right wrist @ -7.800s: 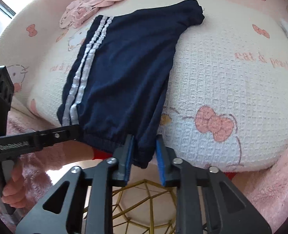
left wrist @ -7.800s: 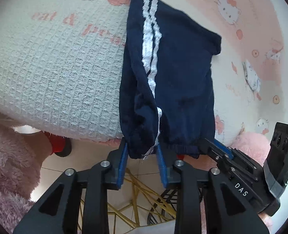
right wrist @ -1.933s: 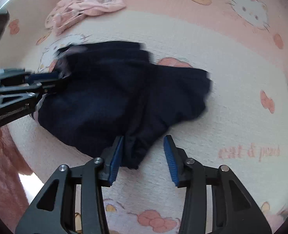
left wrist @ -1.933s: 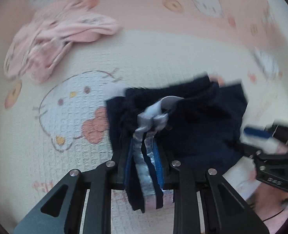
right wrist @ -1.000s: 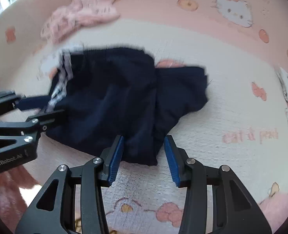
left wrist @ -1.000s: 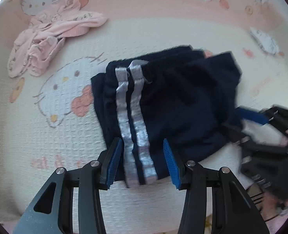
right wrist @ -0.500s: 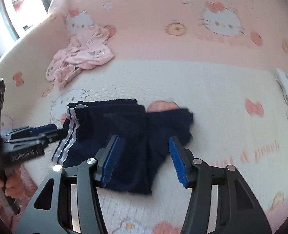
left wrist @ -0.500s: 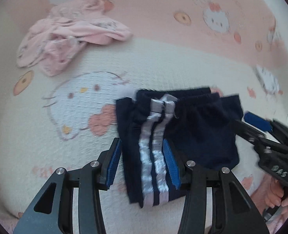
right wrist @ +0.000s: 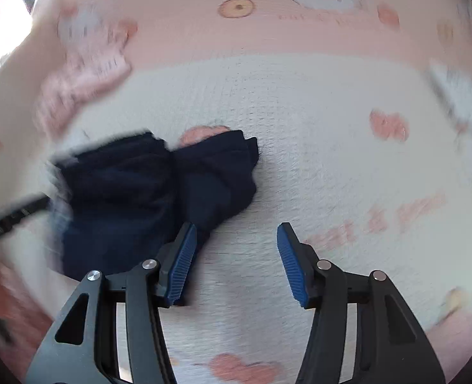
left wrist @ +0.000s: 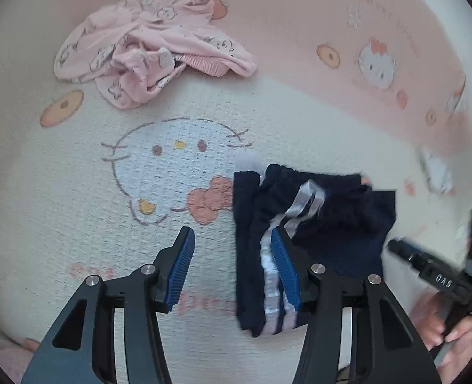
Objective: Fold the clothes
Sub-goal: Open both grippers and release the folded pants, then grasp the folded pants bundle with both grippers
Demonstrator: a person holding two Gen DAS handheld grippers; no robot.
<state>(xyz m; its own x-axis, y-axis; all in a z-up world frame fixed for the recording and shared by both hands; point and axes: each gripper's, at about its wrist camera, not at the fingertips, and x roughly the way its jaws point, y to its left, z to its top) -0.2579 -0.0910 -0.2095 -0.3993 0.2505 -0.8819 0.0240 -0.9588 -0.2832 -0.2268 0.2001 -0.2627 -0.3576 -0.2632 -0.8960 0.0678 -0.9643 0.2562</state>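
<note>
On our blanket (left wrist: 76,198) the navy shorts (left wrist: 319,224) now lie folded. We've let them go: our left gripper (left wrist: 232,265) and right gripper (right wrist: 236,262) have just been opening, both spread, nothing between the pads.

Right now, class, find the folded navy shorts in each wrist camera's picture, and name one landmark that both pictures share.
Left wrist view: the navy shorts lie right of centre, their white stripes behind the right-hand blue finger.
Right wrist view: the navy shorts lie left of centre, blurred, beside the left-hand finger.
Shared landmark: the crumpled pink garment, upper left in both.
</note>
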